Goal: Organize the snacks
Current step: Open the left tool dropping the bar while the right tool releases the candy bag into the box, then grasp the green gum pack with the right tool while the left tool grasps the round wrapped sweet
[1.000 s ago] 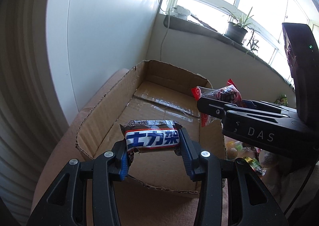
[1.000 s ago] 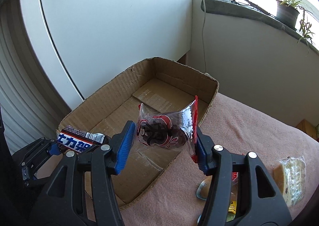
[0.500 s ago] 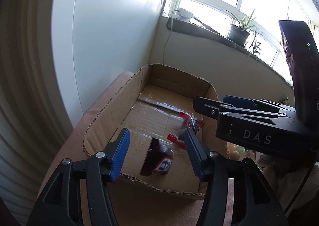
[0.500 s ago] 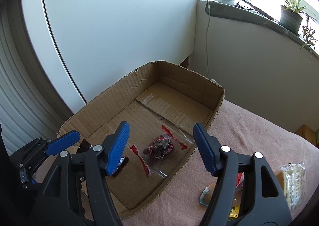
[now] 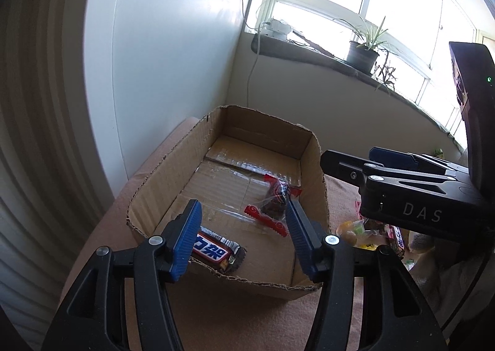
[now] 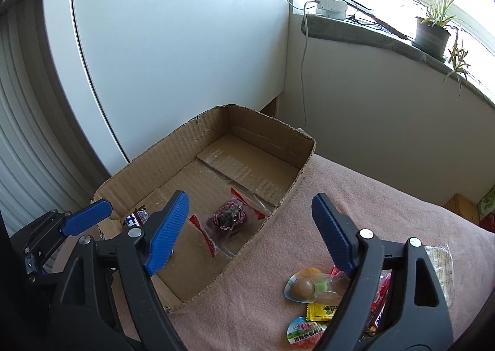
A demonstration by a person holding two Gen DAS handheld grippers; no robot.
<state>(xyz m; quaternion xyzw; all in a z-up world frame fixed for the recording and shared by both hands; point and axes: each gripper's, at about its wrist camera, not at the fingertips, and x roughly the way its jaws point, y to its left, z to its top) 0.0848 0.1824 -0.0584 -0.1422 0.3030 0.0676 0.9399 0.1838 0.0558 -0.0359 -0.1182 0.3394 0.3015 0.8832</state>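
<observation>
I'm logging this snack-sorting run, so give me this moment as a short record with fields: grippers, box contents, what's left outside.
left gripper: open, holding nothing, above the near end of the box
right gripper: open, holding nothing, over the box's right edge
cardboard box: open-topped, sits on the pink cloth
chocolate bar: lies in the box at its near end
red-edged clear packet: lies on the box floor, further in
loose snacks: pile on the cloth to the right, outside the box
</observation>
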